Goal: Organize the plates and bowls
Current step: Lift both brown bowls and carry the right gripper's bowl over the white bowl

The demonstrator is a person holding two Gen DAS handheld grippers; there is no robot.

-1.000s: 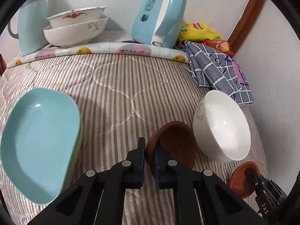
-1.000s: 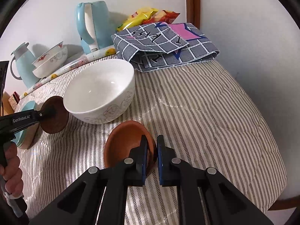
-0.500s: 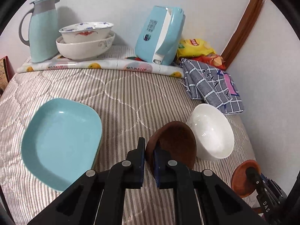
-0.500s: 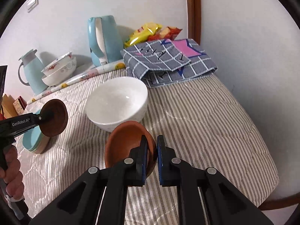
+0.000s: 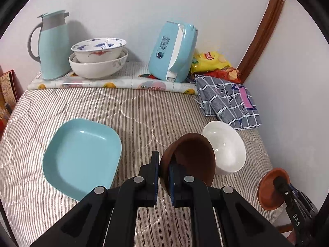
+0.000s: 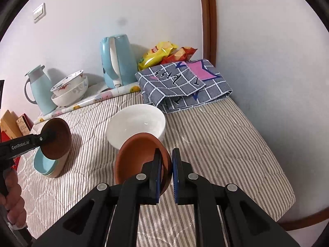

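Observation:
My left gripper [image 5: 163, 164] is shut on the rim of a dark brown bowl [image 5: 191, 158] and holds it in the air above the striped bed; it also shows in the right wrist view [image 6: 56, 139]. My right gripper [image 6: 166, 162] is shut on the rim of an orange-brown bowl [image 6: 137, 156], lifted in front of a white bowl [image 6: 136, 123]. The white bowl [image 5: 226, 148] rests on the quilt. A stack of light blue square plates [image 5: 82, 154] lies at the left. Two nested patterned bowls [image 5: 98, 59] stand at the back.
A blue thermos jug [image 5: 52, 45], a blue kettle [image 5: 174, 51], snack bags [image 5: 213, 61] and a folded checked cloth [image 5: 228, 100] line the back and right by the wall. A rolled fruit-print mat [image 5: 113, 84] edges the back. Boxes [image 6: 12, 125] stand at far left.
Both grippers have risen and drawn back with their bowls, so the bed and the things on it look smaller and lower. The grips have not changed.

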